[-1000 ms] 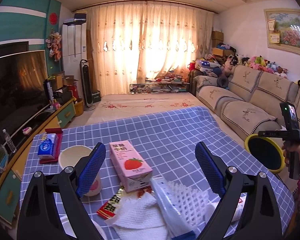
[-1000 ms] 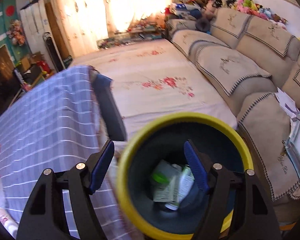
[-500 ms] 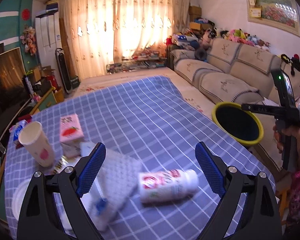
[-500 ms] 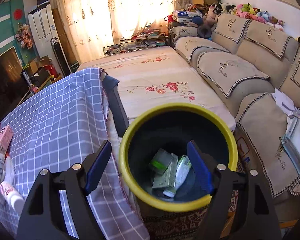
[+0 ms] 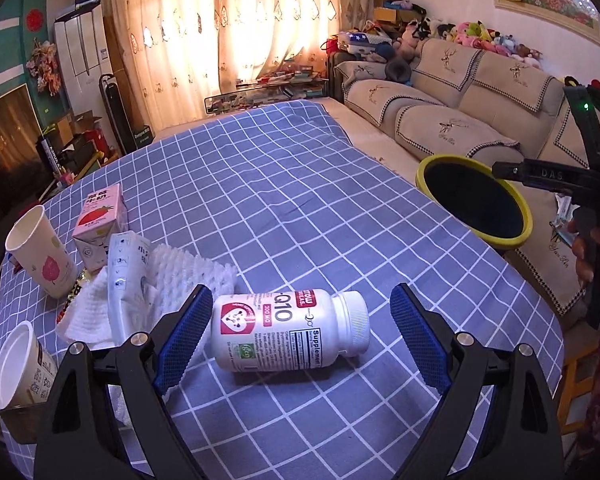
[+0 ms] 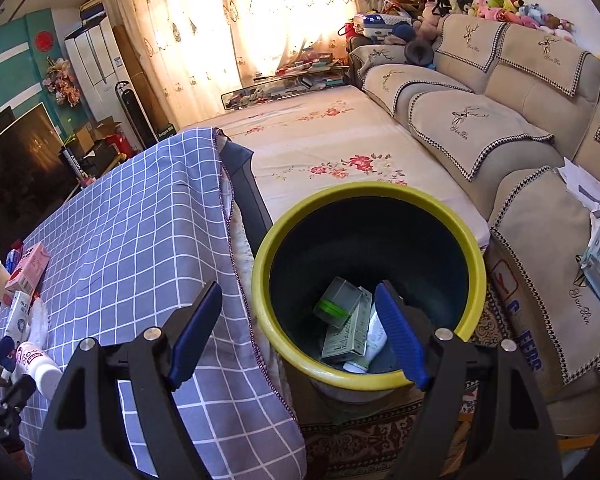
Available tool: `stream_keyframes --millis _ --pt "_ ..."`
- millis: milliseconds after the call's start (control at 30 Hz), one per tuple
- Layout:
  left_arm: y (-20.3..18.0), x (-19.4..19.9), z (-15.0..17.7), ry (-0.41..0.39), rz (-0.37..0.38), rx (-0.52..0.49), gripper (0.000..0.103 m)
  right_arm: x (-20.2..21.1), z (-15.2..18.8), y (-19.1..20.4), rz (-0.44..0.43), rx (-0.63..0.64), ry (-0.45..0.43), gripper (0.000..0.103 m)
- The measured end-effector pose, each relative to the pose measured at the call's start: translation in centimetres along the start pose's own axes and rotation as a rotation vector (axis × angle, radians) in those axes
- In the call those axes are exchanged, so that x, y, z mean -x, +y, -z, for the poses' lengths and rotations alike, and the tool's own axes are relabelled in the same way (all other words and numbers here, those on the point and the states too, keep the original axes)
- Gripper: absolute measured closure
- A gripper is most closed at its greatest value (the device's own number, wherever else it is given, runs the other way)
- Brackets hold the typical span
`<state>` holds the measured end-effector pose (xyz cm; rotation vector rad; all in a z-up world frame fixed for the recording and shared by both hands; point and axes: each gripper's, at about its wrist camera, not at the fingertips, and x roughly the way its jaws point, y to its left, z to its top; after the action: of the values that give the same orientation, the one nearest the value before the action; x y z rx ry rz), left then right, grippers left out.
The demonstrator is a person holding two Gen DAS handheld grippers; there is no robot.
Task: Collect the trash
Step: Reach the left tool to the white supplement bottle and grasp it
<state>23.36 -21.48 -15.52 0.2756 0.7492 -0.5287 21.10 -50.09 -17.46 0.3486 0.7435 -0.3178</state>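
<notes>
A white supplement bottle (image 5: 290,330) lies on its side on the blue checked tablecloth (image 5: 268,200). My left gripper (image 5: 300,334) is open, its jaws on either side of the bottle without touching it. Left of the bottle lie white foam netting (image 5: 188,272), a white packet (image 5: 124,280), a paper towel (image 5: 86,312) and a pink strawberry milk carton (image 5: 100,220). My right gripper (image 6: 296,338) is open and empty over the near rim of the yellow-rimmed bin (image 6: 370,280). The bin (image 5: 474,200) holds boxes and a tube (image 6: 348,320).
A paper cup (image 5: 40,254) and a white tub (image 5: 16,364) stand at the table's left edge. The bin stands on the floor off the table's right side, with a beige sofa (image 5: 460,92) behind it. The right gripper's handle (image 5: 580,184) shows at the right.
My left gripper has moved down and closer to the bottle, which now lies between its jaws. My right gripper has pulled back a little from the bin and stays open.
</notes>
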Motion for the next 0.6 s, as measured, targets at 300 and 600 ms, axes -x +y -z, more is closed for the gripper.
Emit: stream_keyframes --millis 300,600 --pt "-0.3 -1.0 0.0 0.012 -0.064 -0.025 0.018 -0.5 0.4 -0.3 -0.010 -0.009 0.018 0.028" --pt "-0.2 -0.6 -0.1 0.005 -0.069 0.011 0.018 -0.8 0.9 -0.9 -0.017 -0.013 0.035 0.027"
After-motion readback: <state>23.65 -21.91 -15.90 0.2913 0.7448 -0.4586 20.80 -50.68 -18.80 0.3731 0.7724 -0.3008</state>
